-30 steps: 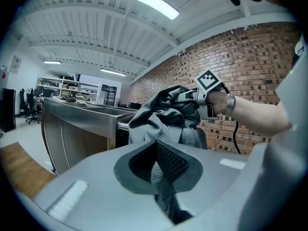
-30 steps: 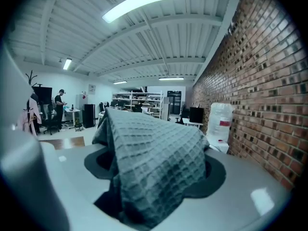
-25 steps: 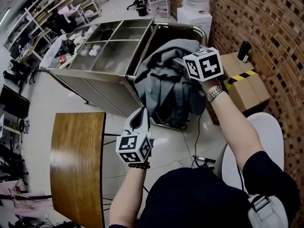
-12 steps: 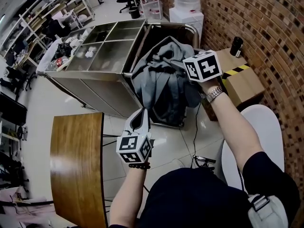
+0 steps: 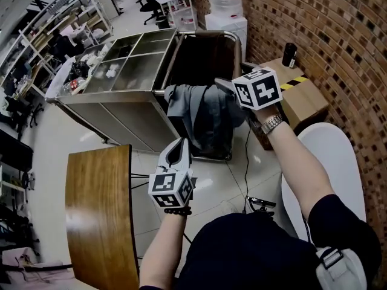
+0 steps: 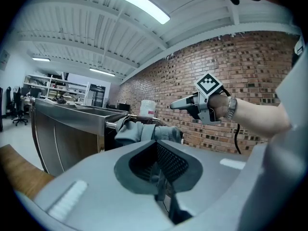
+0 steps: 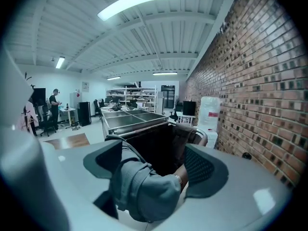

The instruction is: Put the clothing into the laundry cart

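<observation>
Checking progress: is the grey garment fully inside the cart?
Not fully. The garment is draped over the front rim of the cart, with much of it hanging down outside.

We get bright, even light from ceiling strip lamps [image 7: 139,1]. We see glare patches on floor [image 5: 205,181]; laundry cart [image 5: 202,59] interior in deep shadow. Fisheye bends edges; gripper views vignette black at corners; near foreground soft.
</observation>
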`<state>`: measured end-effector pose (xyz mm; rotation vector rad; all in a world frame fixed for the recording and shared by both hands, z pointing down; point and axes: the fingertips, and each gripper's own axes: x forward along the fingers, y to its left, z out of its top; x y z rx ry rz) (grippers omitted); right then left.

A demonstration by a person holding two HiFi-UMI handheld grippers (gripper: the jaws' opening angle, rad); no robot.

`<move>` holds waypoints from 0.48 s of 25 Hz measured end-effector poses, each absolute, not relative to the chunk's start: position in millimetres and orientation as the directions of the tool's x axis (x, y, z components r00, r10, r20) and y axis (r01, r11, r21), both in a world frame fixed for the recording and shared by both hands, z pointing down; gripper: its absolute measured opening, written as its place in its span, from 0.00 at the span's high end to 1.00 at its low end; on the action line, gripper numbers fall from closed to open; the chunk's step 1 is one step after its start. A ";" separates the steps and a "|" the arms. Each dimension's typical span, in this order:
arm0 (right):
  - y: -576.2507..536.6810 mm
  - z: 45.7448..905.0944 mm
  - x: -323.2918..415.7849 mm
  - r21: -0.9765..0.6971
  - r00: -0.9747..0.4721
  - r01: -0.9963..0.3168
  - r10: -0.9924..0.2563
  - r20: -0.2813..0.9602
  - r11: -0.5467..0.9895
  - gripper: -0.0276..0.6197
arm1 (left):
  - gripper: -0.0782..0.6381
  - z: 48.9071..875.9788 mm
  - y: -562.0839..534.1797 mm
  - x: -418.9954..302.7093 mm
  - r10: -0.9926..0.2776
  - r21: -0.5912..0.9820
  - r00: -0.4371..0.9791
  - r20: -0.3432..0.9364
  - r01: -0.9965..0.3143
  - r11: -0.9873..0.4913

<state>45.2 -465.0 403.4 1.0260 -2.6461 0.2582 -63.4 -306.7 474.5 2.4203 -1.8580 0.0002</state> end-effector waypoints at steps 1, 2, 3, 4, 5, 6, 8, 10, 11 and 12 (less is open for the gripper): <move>-457.9 401.0 45.7 -0.060 -0.708 -0.679 -0.630 0.319 0.732 0.35 | 0.89 472.5 -302.0 -62.4 -0.963 0.072 0.263 0.053 -0.963 -0.259; -450.4 398.5 45.8 -0.058 -0.713 -0.676 -0.633 0.303 0.734 0.37 | 0.89 470.3 -297.1 -61.4 -0.963 0.072 0.265 0.050 -0.963 -0.262; -442.5 396.0 45.9 -0.054 -0.718 -0.674 -0.635 0.284 0.737 0.41 | 0.89 467.5 -292.0 -60.3 -0.963 0.071 0.267 0.047 -0.962 -0.263; -434.2 393.7 46.1 -0.049 -0.722 -0.672 -0.639 0.265 0.739 0.47 | 0.89 464.2 -286.7 -59.0 -0.963 0.070 0.267 0.043 -0.962 -0.263; -425.7 391.6 46.6 -0.043 -0.724 -0.672 -0.644 0.246 0.739 0.52 | 0.89 460.9 -281.3 -57.5 -0.963 0.069 0.267 0.039 -0.962 -0.264; -416.9 389.1 47.2 -0.038 -0.726 -0.672 -0.649 0.227 0.739 0.55 | 0.89 459.1 -275.9 -56.0 -0.962 0.067 0.269 0.036 -0.961 -0.267; -398.5 382.8 48.5 -0.029 -0.728 -0.675 -0.658 0.193 0.738 0.67 | 0.89 456.6 -265.0 -53.9 -0.960 0.065 0.278 0.032 -0.959 -0.275; -380.6 375.9 50.3 -0.021 -0.726 -0.680 -0.669 0.161 0.733 0.73 | 0.89 449.4 -253.7 -51.9 -0.960 0.063 0.280 0.027 -0.959 -0.278; -371.8 372.9 51.7 -0.016 -0.724 -0.683 -0.674 0.146 0.730 0.75 | 0.89 446.1 -248.3 -50.5 -0.959 0.060 0.281 0.024 -0.958 -0.280; -363.1 370.2 53.5 -0.010 -0.722 -0.685 -0.678 0.134 0.728 0.77 | 0.89 442.9 -242.8 -48.7 -0.959 0.056 0.283 0.020 -0.958 -0.282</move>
